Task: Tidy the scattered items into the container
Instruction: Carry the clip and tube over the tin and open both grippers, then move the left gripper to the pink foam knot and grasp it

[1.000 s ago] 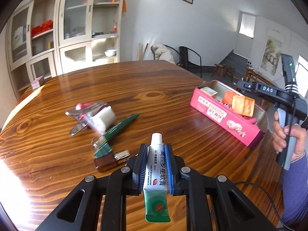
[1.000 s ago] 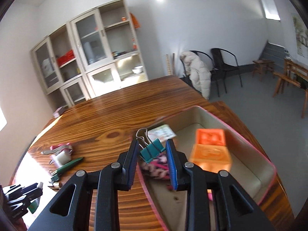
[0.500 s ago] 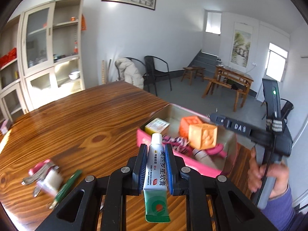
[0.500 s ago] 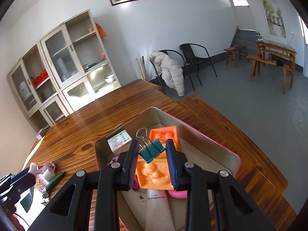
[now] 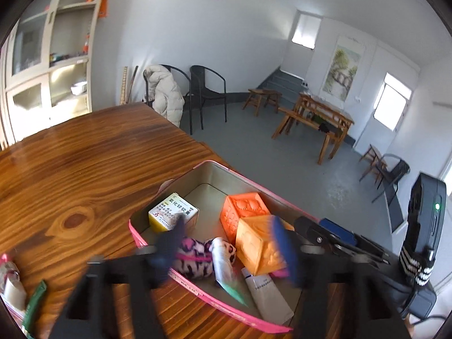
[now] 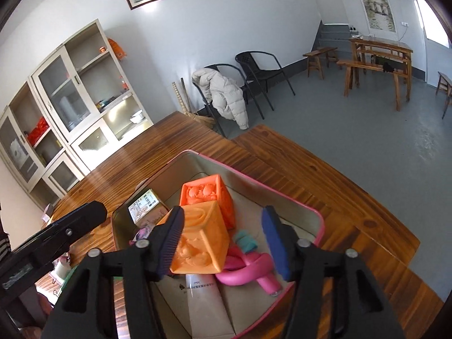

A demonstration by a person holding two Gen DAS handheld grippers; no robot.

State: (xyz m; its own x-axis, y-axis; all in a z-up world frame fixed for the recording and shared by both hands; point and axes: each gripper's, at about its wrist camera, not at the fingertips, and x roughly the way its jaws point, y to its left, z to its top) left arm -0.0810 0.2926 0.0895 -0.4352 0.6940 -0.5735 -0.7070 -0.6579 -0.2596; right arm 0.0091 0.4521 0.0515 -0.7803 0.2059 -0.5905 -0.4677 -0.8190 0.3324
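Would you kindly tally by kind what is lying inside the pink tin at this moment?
Orange blocks: 2
Tubes: 2
Small carton: 1
Binder clip: 1
Pink knotted toy: 1
Leopard-print pouch: 1
Total: 8

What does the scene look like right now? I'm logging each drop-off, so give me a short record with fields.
container: pink tin, on the wooden table
in tin: two orange cubes, ointment box, pink ring toy, teal binder clip, white tube
left gripper: jaws just opened, tube falling free between them
right gripper: jaws just opened, empty, clip lying below
still on table: green pen, blurred items at left edge
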